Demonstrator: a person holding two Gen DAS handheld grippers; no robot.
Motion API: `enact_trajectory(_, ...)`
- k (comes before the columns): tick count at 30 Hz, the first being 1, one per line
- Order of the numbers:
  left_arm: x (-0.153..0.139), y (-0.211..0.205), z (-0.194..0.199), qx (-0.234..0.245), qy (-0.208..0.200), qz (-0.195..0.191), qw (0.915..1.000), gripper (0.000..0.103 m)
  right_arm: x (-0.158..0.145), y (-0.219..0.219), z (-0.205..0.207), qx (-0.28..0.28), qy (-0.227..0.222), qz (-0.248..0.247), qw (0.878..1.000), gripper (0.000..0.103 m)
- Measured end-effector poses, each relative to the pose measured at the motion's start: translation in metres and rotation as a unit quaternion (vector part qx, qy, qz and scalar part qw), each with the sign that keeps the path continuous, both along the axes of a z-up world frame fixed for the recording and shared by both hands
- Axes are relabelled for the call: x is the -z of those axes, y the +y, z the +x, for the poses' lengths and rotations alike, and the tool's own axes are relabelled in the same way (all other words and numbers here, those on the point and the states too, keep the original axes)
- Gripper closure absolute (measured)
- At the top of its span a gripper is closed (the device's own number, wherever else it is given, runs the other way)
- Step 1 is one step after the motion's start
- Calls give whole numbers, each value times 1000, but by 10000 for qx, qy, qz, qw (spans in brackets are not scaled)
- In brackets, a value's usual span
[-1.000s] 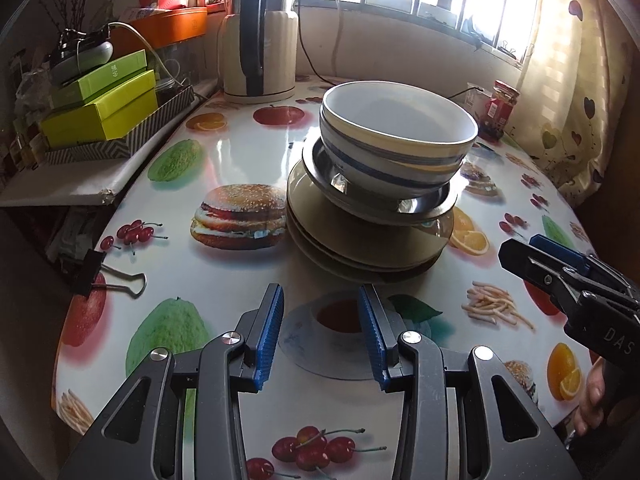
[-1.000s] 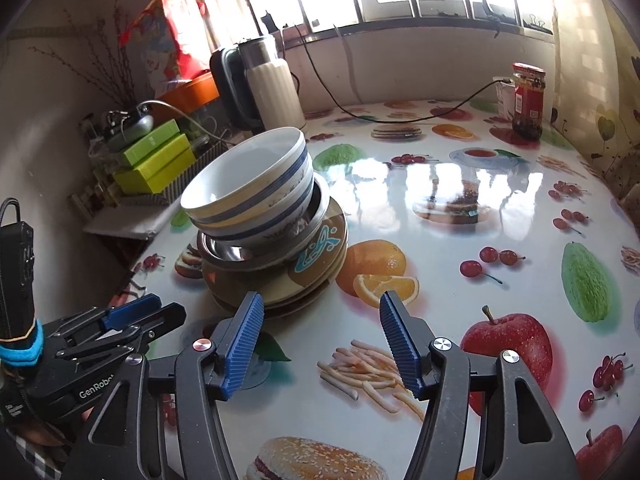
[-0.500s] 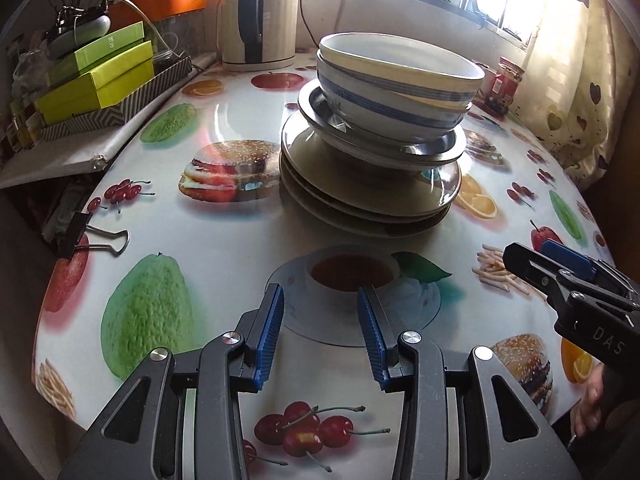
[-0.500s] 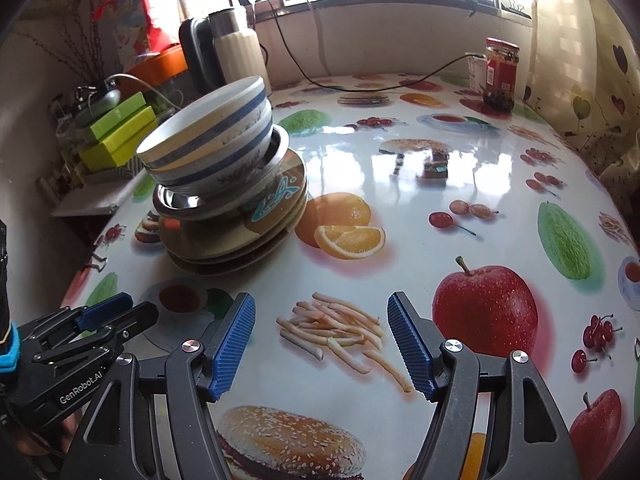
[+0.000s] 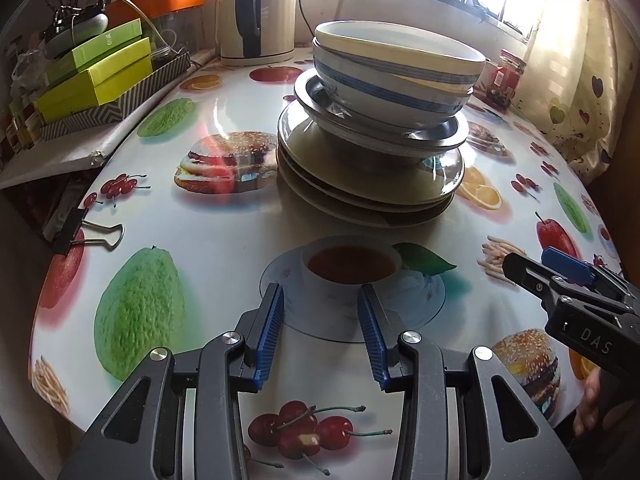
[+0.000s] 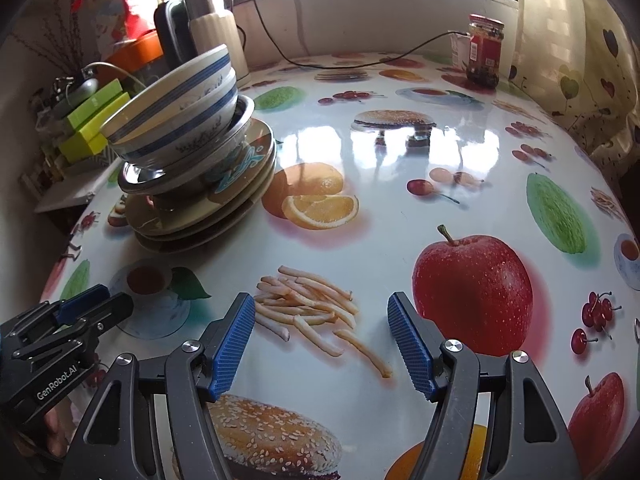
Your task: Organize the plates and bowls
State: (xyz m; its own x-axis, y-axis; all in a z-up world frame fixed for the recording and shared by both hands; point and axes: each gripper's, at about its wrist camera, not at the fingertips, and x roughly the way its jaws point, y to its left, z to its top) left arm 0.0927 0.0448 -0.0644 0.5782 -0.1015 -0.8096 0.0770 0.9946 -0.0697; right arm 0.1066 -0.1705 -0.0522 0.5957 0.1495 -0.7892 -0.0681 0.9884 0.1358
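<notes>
On a table (image 6: 400, 168) covered in a fruit-and-burger print, one pile holds all the crockery in view: 2 blue-striped bowls (image 5: 394, 80) nested in a steel dish (image 5: 384, 136), which sits off-centre on several flat plates (image 5: 360, 188). The left gripper (image 5: 320, 320) hangs low with the pile straight ahead of its spread, empty jaws, and is the nearer; the right gripper (image 6: 320, 336), jaws wider apart and also empty, has the pile ahead and to its left. The bowls' rims tilt and overhang the plates. Open tabletop lies to the pile's right, bare up to a jar (image 6: 485, 50) at the far edge; a kettle (image 5: 258, 8) and boxes (image 5: 96, 76) crowd the left. Such a pile suits both a finished stack and one awaiting sorting.
</notes>
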Motion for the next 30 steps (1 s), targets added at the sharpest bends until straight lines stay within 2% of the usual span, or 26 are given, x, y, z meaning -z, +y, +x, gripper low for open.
enact_trajectory(30, 1, -6, -1, -44, -78, 197, 9998, 62, 2, 7, -3, -51, -96, -210, 9997, 21)
